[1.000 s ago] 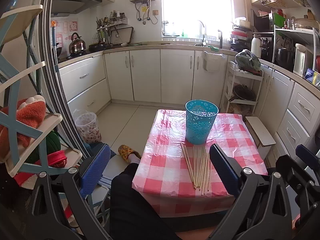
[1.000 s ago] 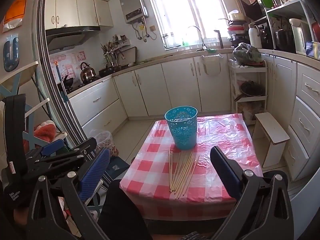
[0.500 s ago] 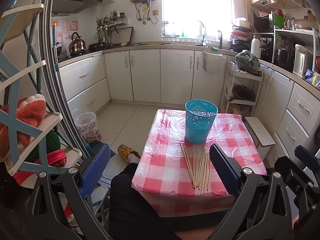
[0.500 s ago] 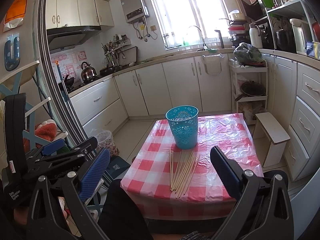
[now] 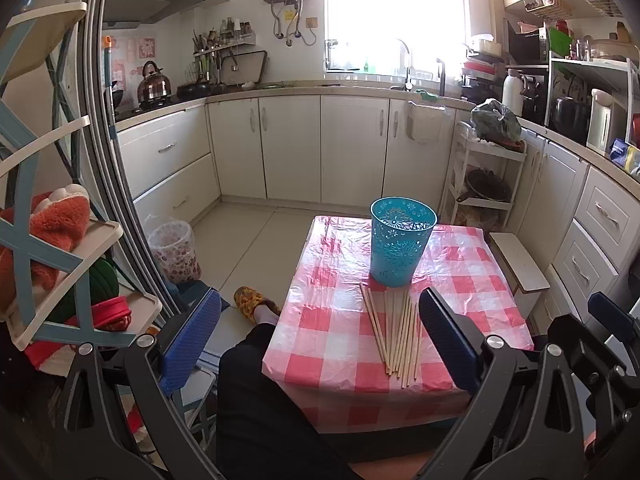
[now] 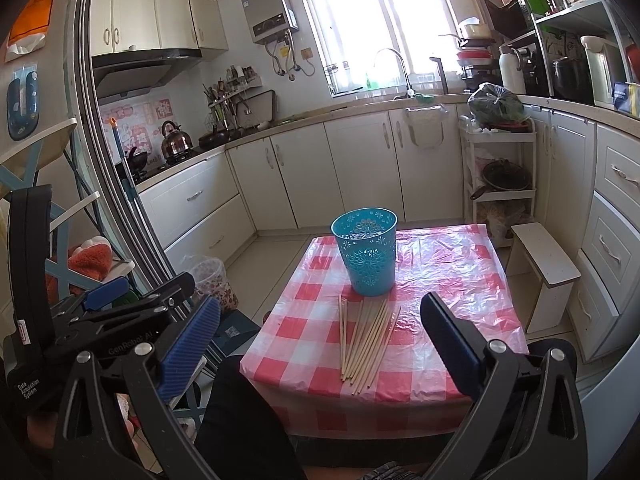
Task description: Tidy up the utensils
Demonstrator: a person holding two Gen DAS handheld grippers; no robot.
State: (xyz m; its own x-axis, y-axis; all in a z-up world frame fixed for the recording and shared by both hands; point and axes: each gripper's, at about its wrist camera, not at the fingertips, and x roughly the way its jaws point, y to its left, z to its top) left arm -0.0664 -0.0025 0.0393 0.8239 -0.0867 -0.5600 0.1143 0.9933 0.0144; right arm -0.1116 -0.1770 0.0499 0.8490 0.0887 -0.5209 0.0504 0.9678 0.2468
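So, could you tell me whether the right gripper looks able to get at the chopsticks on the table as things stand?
Probably yes. The right gripper is open and empty, and the chopsticks lie loose on the checked tablecloth ahead of it. The blue basket stands beyond them, not in the way.

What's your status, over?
Left gripper and right gripper open, empty. Chopsticks loose on table, blue basket beside them. Path clear.

A bright window (image 5: pixel 394 16) above the sink washes out the view outside, perhaps daylight. White cabinets (image 5: pixel 292 148) run beneath it; pale floor tiles (image 5: pixel 248 240) spread before them.
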